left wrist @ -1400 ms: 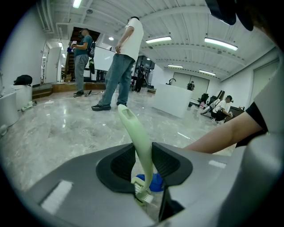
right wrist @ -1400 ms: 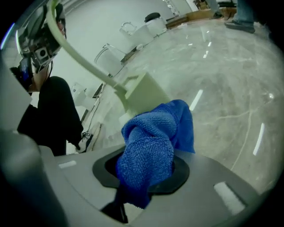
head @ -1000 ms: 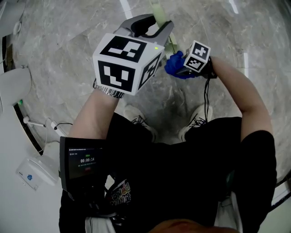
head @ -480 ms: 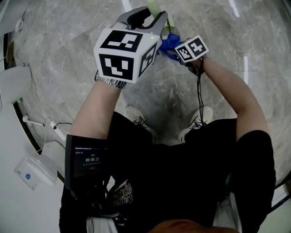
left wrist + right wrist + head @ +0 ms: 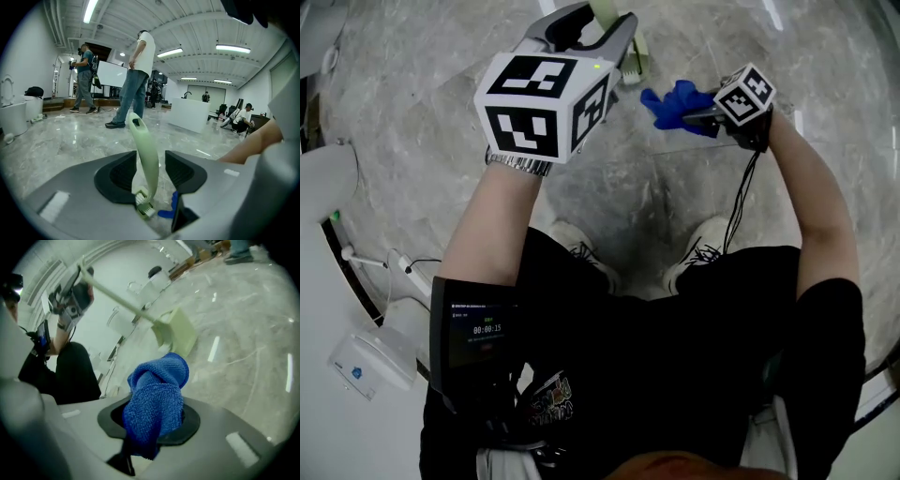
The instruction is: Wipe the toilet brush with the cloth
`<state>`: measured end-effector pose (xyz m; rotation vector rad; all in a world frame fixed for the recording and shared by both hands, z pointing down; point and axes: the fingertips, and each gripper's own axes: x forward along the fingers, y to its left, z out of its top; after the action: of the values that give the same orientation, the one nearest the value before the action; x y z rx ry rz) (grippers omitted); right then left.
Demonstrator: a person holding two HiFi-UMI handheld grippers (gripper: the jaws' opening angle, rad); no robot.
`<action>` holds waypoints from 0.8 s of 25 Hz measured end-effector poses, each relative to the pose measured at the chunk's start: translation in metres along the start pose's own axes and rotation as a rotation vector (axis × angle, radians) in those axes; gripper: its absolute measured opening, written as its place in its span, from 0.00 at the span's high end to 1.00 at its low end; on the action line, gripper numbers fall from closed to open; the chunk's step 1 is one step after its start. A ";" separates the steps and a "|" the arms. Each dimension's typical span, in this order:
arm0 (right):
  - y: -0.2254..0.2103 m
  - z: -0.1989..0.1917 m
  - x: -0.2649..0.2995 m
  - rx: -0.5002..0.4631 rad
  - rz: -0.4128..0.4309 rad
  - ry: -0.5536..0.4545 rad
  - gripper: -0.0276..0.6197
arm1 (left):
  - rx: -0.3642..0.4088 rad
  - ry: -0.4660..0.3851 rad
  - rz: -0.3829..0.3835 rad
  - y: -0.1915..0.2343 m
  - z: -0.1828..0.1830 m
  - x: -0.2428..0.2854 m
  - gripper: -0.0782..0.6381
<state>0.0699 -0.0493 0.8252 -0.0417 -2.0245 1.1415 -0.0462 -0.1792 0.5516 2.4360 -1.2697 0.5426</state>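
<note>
**Brush loose between the left fingers, cloth pinched in the right**

The left gripper (image 5: 598,19) is held up in front of the person, its big marker cube (image 5: 539,108) facing the head camera. The brush (image 5: 143,154), pale green, stands between its fingers (image 5: 117,176), which are opening. The handle lies against one black pad, and a sliver of floor (image 5: 675,206) shows between it and the other pad. The end of the handle with the hanging hole reaches out past the tips. The white bristles (image 5: 144,206) sit at the near end, low between the finger roots.

In the head view the right gripper (image 5: 154,418) is to the right of the brush, apart from it. Its fingers (image 5: 190,420) pinch the cloth (image 5: 157,399), a blue bunch that bulges out ahead of the pads and hides the gap between them. The loose end of the cloth points toward the brush without touching it, and grey marbled floor shows between the two. In the right gripper view a pale green part of the brush shows beyond the cloth, clear of the floor.

Below the brush in the head view the person's shoes (image 5: 581,248) stand on the floor. Further below, at the waist, is a small screen (image 5: 473,333) showing a timer.

In the left gripper view a white toilet (image 5: 13,119) stands left of the brush, well apart. Behind the brush, also well apart, stands a person (image 5: 138,70) in a white top and jeans, with others further back.
</note>
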 end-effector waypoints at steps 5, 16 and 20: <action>-0.039 0.078 -0.058 0.081 -0.204 -0.425 0.77 | 0.053 -0.097 0.037 0.008 0.022 -0.023 0.53; -0.077 0.107 -0.062 0.047 -0.524 -0.573 0.36 | -0.285 -0.223 0.150 0.069 0.018 -0.054 0.67; -0.080 0.099 -0.111 0.076 -0.585 -0.747 0.68 | -0.935 -0.241 0.050 0.092 -0.025 -0.050 0.70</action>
<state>0.1085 -0.2097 0.7877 1.0856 -2.3607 0.9083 -0.1533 -0.1826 0.5607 1.6933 -1.2731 -0.3102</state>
